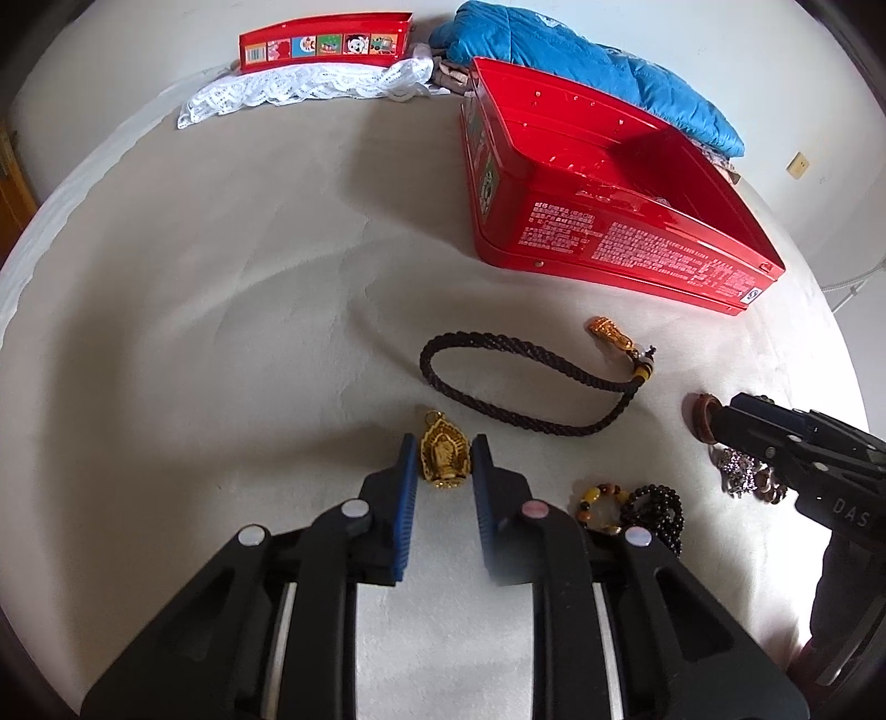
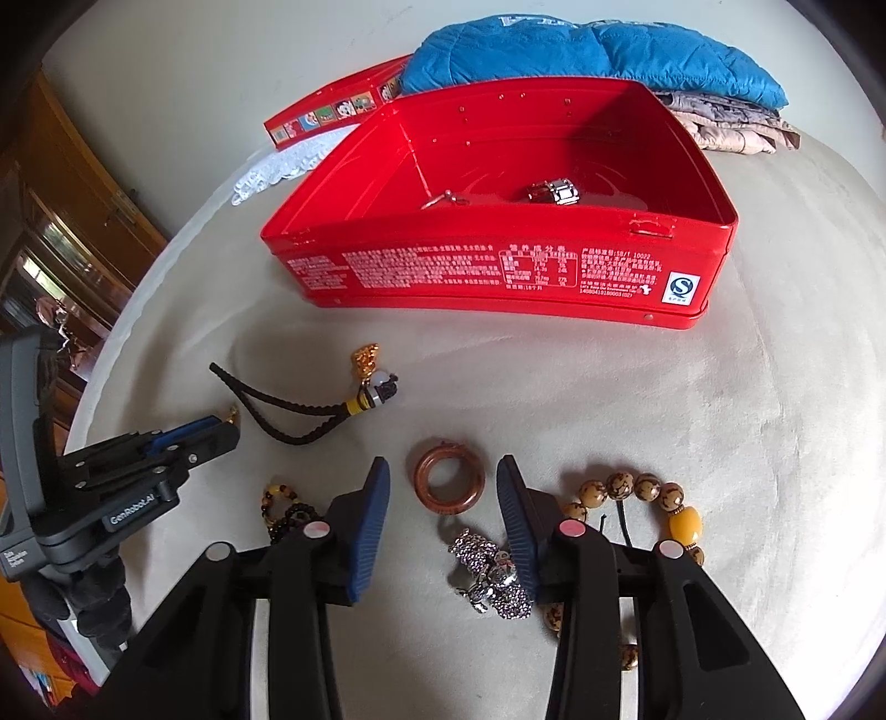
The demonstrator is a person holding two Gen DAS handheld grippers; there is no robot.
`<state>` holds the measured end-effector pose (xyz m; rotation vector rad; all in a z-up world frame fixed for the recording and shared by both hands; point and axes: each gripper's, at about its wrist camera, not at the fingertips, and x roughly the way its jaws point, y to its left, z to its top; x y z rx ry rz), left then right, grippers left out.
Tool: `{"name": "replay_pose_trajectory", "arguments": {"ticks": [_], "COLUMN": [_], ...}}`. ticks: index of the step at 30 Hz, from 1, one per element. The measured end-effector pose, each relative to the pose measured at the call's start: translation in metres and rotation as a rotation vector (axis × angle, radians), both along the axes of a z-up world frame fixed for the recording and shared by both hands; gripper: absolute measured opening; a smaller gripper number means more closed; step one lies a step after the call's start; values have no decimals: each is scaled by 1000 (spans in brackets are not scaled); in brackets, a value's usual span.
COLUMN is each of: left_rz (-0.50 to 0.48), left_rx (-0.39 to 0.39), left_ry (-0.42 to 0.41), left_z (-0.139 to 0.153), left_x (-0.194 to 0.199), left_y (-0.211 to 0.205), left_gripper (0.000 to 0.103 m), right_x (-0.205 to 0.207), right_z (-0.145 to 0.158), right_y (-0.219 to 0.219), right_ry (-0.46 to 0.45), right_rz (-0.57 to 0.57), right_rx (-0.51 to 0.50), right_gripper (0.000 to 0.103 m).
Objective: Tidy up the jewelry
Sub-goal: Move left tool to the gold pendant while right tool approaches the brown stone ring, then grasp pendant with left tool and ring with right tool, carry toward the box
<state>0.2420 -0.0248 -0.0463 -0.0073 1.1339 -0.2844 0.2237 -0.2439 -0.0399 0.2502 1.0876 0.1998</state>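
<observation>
A gold pendant [image 1: 443,457] lies on the cream cloth between the open jaws of my left gripper [image 1: 443,443]. A brown wooden ring [image 2: 450,483] lies between the open jaws of my right gripper [image 2: 443,471]; it also shows in the left wrist view [image 1: 702,416]. A dark braided cord [image 1: 515,382] with a gold charm [image 1: 608,331] lies beyond the pendant. A silver sparkly piece [image 2: 490,573] and a wooden bead bracelet [image 2: 648,493] lie by the right fingers. An open red tin [image 2: 498,221] holds a silver watch [image 2: 554,192].
The tin's red lid [image 1: 324,47] rests on white lace [image 1: 310,86] at the back. A blue padded jacket [image 2: 587,52] lies behind the tin. Amber and black bead strings [image 1: 631,507] lie right of the left gripper. A wooden cabinet [image 2: 66,183] stands at left.
</observation>
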Motion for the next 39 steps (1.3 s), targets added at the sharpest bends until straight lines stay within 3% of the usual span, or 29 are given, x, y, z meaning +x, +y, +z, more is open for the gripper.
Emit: {"name": "replay_pose_trajectory", "arguments": {"ticks": [19, 22, 29, 34, 39], "left_rz": [9, 10, 13, 9, 10], "left_rx": [28, 27, 22, 9, 12], "left_ry": [-34, -31, -44, -59, -57], "left_z": [6, 5, 8, 13, 17], "left_x": [-7, -7, -8, -12, -12], "left_y": [-2, -1, 3, 3, -2], "left_gripper": [18, 18, 18, 18, 18], "right_x": [10, 11, 6, -2, -5], "right_z": [-12, -13, -7, 2, -1], "right_y": [8, 10, 3, -5, -15], "right_ry": [10, -2, -3, -32, -2], "right_rz": [7, 3, -7, -22, -39], "right_rx": [-42, -86, -36, -54, -32], "right_gripper": [39, 30, 29, 29, 29]}}
